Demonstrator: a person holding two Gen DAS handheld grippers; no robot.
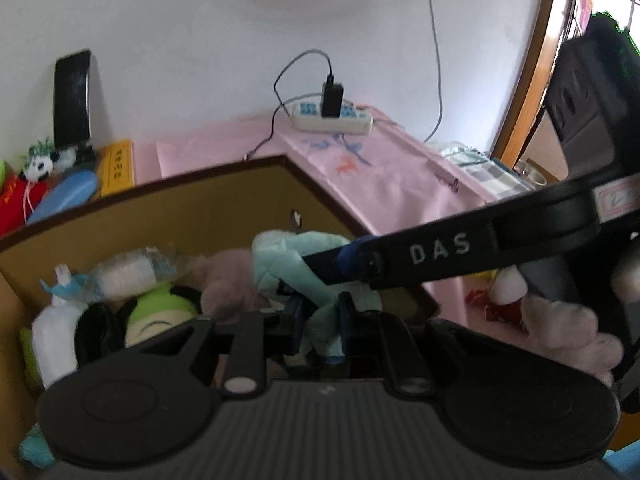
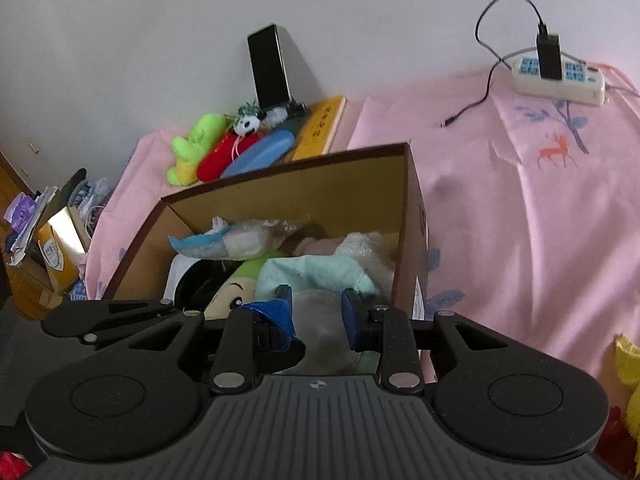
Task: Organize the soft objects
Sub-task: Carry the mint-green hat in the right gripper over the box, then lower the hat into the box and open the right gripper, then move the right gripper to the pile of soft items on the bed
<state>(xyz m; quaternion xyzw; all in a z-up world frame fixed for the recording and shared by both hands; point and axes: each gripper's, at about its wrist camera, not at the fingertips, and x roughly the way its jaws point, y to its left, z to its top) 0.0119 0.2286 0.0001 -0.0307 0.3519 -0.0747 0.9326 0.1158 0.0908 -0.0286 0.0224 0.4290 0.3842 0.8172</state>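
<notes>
A brown cardboard box on the pink bedspread holds several plush toys, among them a green-faced one and a pale pink one. My left gripper is shut on a light teal plush and holds it over the box. My right gripper is open, its fingers either side of a grey-pink plush at the box's near edge, beside the teal plush. The right gripper's arm crosses the left wrist view, its tip touching the teal plush.
A lime plush, a red plush, a small panda, a blue case and a phone stand by the wall behind the box. A power strip lies at the right. A pink plush lies right of the box.
</notes>
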